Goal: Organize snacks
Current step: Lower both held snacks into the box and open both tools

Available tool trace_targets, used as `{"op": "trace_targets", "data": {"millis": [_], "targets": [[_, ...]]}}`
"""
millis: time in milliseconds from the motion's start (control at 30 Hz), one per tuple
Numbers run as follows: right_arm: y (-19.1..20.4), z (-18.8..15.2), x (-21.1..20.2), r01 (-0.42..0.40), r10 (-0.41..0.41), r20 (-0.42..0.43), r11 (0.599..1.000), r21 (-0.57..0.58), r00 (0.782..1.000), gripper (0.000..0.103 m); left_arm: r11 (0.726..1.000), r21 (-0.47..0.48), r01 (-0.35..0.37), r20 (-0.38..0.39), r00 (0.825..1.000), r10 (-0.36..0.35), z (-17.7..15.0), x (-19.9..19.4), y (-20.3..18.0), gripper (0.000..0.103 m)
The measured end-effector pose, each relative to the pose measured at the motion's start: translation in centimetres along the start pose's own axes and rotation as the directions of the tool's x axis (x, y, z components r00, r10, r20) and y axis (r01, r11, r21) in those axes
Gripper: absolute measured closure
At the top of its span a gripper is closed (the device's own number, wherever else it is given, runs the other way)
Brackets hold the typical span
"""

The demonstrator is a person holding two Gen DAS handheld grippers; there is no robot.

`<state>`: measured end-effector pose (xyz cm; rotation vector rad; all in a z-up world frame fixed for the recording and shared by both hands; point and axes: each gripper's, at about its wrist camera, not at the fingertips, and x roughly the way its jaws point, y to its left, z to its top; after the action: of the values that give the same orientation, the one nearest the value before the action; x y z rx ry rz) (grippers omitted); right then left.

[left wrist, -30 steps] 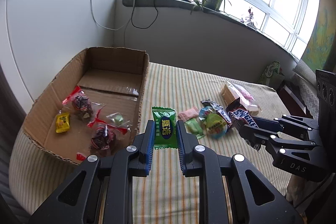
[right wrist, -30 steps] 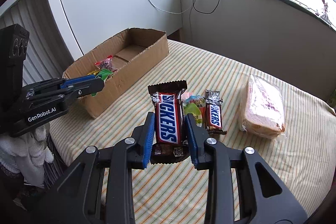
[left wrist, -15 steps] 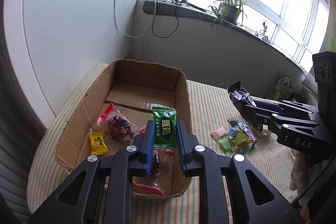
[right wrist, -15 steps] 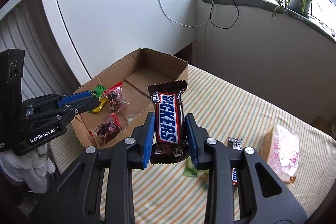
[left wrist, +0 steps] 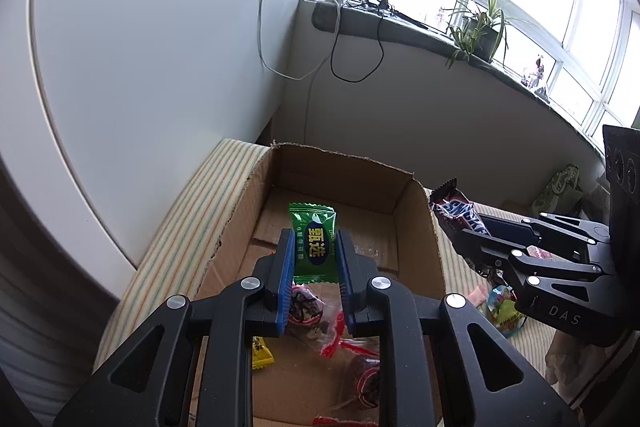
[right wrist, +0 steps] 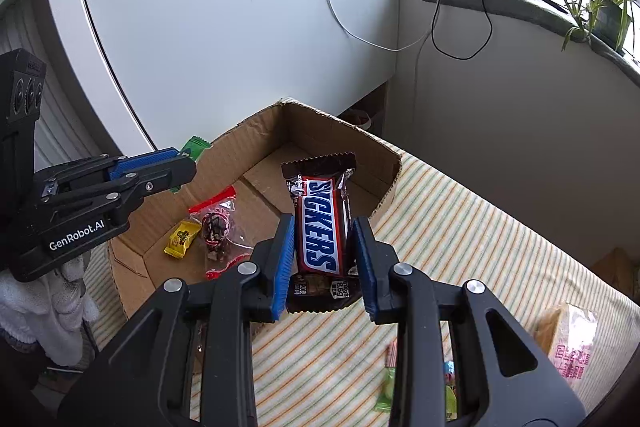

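My left gripper [left wrist: 313, 245] is shut on a green candy packet [left wrist: 313, 243] and holds it above the open cardboard box [left wrist: 344, 167]. My right gripper [right wrist: 323, 239] is shut on a Snickers bar [right wrist: 320, 223] and holds it over the box's right wall [right wrist: 390, 183]. The left gripper also shows in the right wrist view [right wrist: 176, 171], at the box's left side. The right gripper shows in the left wrist view [left wrist: 460, 227], just right of the box. Inside the box lie a yellow candy [right wrist: 182, 239] and red-wrapped sweets [right wrist: 216, 223].
The box stands on a striped cloth [right wrist: 460, 247]. Loose snacks [left wrist: 500, 307] lie on it right of the box, with a wrapped bread pack [right wrist: 568, 339] farther right. A white wall panel [left wrist: 140, 47] and a windowsill with cables and a plant [left wrist: 480, 27] stand behind.
Both grippers have moved left with their snacks, from over the snack pile to the box. The left now hangs over the box's inside, the right over its right wall.
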<state>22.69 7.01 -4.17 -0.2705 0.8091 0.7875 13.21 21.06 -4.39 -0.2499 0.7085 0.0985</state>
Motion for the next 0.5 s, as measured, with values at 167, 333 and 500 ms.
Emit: {"op": "trace_targets", "data": {"millis": [167, 333, 500], "targets": [[0.2, 0.5, 1.7, -0.005, 0.004, -0.021, 1.0, -0.007, 1.0, 0.073, 1.0, 0.013, -0.009, -0.016, 1.0, 0.01, 0.6, 1.5, -0.1, 0.084], [0.2, 0.7, 2.7, 0.0, -0.001, -0.033, 1.0, -0.007, 0.999, 0.072, 1.0, 0.013, -0.017, -0.027, 0.999, 0.017, 1.0, 2.4, -0.1, 0.084], [0.3, 0.6, 2.7, -0.014, 0.014, -0.029, 1.0, -0.003, 0.999, 0.072, 1.0, -0.002, -0.023, -0.03, 0.999, 0.023, 1.3, 2.5, 0.3, 0.081]]}}
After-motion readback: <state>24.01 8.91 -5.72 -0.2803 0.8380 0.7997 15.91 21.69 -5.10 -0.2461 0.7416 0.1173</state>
